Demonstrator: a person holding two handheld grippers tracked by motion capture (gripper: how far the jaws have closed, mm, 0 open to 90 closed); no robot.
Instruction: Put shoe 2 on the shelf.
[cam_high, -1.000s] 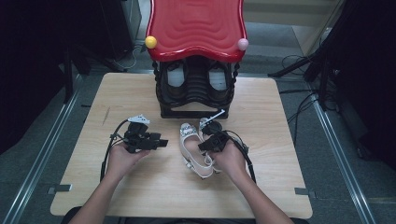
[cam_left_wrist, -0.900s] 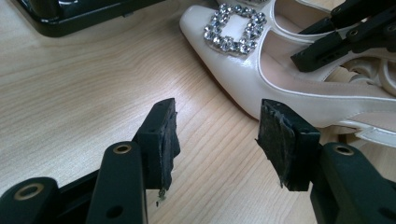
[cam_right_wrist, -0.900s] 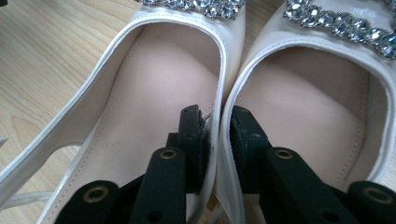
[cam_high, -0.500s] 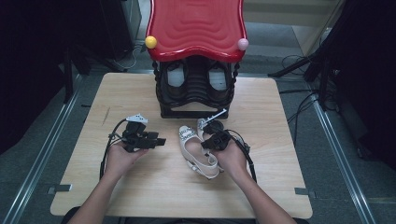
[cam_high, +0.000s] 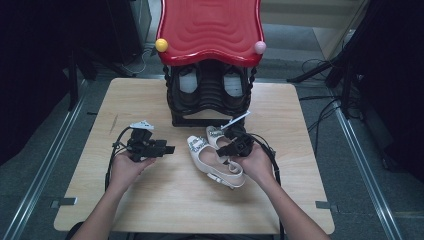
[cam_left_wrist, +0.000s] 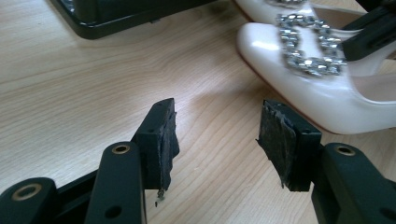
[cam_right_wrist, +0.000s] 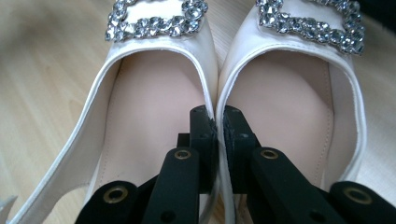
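Your right gripper (cam_right_wrist: 215, 116) is clamped on both inner walls of the white shoes (cam_high: 216, 159), pinched together mid-table before the red rack (cam_high: 210, 30). Left gripper (cam_left_wrist: 215, 135) stands apart, empty. Risk: thin grip slips, one shoe drops when lifting.

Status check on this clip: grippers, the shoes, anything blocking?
Right gripper just closed, pinching both white shoes' inner edges together. Left gripper open, empty, over the table. Shoe rack behind; nothing blocking.
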